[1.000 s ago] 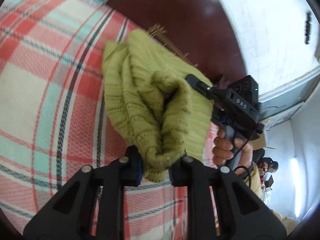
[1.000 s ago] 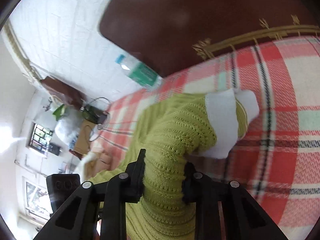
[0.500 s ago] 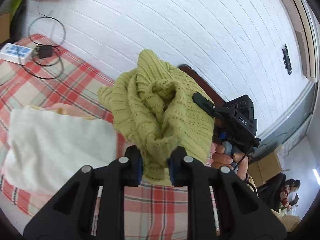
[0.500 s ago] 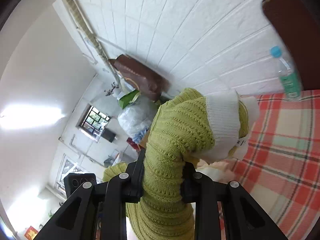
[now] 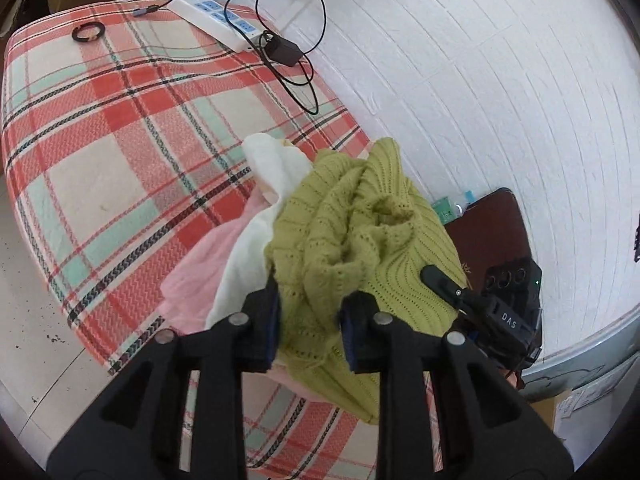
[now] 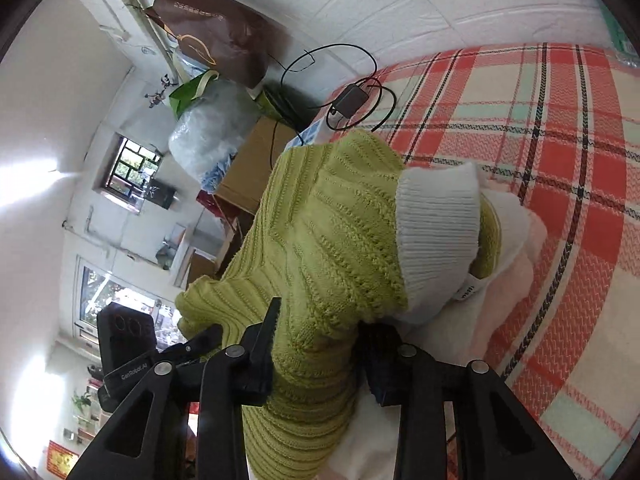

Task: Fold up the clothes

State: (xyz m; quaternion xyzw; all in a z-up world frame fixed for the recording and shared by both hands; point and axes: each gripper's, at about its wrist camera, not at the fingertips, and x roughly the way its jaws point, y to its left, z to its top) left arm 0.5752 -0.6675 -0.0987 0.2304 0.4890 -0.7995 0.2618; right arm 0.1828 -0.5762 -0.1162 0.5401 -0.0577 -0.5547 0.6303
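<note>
Plaid bed (image 5: pixel 120 128) below; 2 grippers, left gripper (image 5: pixel 310 326) and right gripper (image 6: pixel 316 344), each clamp bunched folds of the green sweater (image 5: pixel 360 232) over pale clothes (image 5: pixel 244 256).

I count three garments: one green sweater (image 5: pixel 360 240), one white piece (image 5: pixel 276 168) and one pink piece (image 5: pixel 200 268). One power strip (image 5: pixel 218 20), one charger (image 5: pixel 284 51), one black ring (image 5: pixel 88 33). I have two grippers: my left (image 5: pixel 310 320) and my right (image 6: pixel 320 344).

Power strip (image 5: pixel 218 16), charger (image 5: pixel 284 52), black ring (image 5: pixel 88 33) on plaid blanket (image 5: pixel 112 128).

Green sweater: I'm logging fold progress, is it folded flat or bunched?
Bunched: the sweater hangs crumpled between left gripper and right gripper, both clamped.
</note>
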